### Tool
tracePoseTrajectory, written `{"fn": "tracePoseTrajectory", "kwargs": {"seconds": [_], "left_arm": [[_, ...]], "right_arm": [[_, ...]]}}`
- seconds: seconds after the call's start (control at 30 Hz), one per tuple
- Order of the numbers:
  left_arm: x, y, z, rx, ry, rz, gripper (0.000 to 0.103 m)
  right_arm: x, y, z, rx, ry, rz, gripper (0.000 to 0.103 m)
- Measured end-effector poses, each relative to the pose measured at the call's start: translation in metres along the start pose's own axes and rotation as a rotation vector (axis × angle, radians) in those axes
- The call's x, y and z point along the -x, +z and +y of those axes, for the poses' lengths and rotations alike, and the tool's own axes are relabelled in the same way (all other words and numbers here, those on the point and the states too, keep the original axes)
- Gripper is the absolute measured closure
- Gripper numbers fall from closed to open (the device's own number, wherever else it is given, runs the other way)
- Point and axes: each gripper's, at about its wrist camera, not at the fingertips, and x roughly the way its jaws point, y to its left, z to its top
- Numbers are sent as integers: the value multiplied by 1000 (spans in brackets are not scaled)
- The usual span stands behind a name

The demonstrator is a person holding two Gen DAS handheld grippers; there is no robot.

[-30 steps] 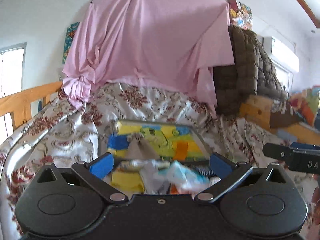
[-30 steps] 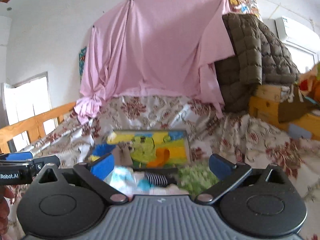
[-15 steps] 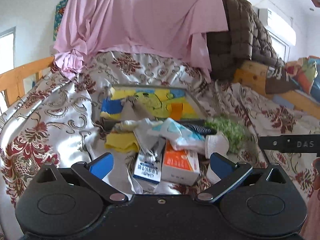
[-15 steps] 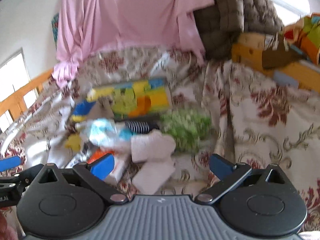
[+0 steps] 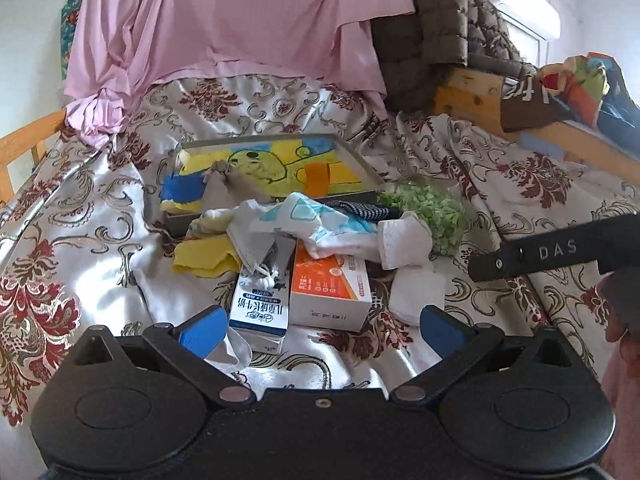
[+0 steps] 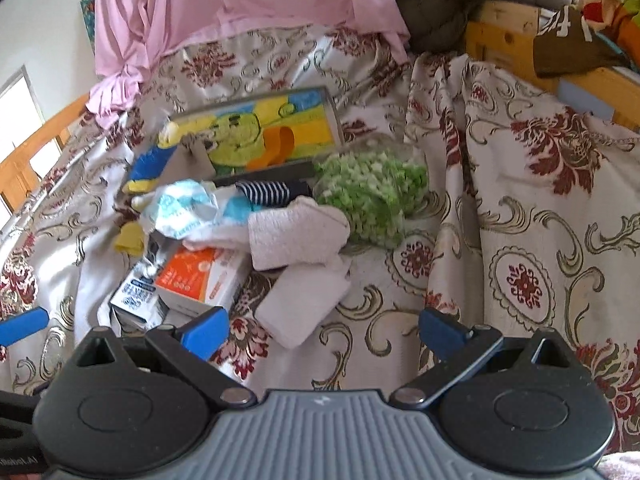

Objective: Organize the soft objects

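A heap of soft things lies on the floral bedspread: white socks, a striped dark sock, a light-blue and white cloth, a yellow cloth and a green speckled bag. An orange box and a milk carton lie among them. Behind stands a shallow tray with a yellow cartoon towel inside. My left gripper is open just before the carton. My right gripper is open near the lower white sock.
A pink sheet hangs on the wall behind the bed, with a brown quilted jacket beside it. A wooden bed rail runs along the left. Wooden boxes with colourful items sit at the right. A person's hand shows at the right edge.
Both grippers have tilted down and moved closer to the heap, which now shows fully in front of them. The jaws stayed open.
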Motion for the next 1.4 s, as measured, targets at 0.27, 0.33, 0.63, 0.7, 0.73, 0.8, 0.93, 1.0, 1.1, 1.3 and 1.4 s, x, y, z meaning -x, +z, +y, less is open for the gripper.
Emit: {"fn": "tracePoseTrajectory", "kwargs": {"seconds": [0.27, 0.33, 0.63, 0.7, 0.73, 0.8, 0.93, 1.0, 1.1, 1.3, 1.4], "left_arm": [[-19, 9, 18, 70, 29, 45, 1], [-25, 15, 21, 60, 28, 47, 1], [-43, 41, 15, -70, -76, 10, 1], [-50, 48, 13, -93, -113, 4, 1], [-54, 52, 13, -108, -133, 2, 1], [-62, 59, 11, -142, -172, -3, 1], [-83, 75, 7, -205, -242, -15, 1], [-94, 82, 5, -227, -272, -16, 1], [-109, 88, -1, -272, -316, -3, 1], [-139, 91, -20, -376, -423, 55, 3], [-154, 90, -23, -382, -463, 97, 9]], "right_arm": [[-16, 1, 8, 58, -23, 71, 0], [-21, 2, 11, 74, -20, 90, 0], [-51, 24, -11, 17, 146, 156, 0], [-60, 33, -17, 30, 202, 174, 0], [-64, 39, -20, 47, 216, 177, 0], [-73, 48, -26, 51, 262, 191, 0], [-83, 65, -26, 254, 299, 167, 0], [-83, 66, -23, 424, 271, 129, 0], [-89, 60, -26, 563, 288, 114, 0], [-100, 40, -22, 650, 349, 131, 0], [-99, 36, -20, 688, 387, 121, 0]]}}
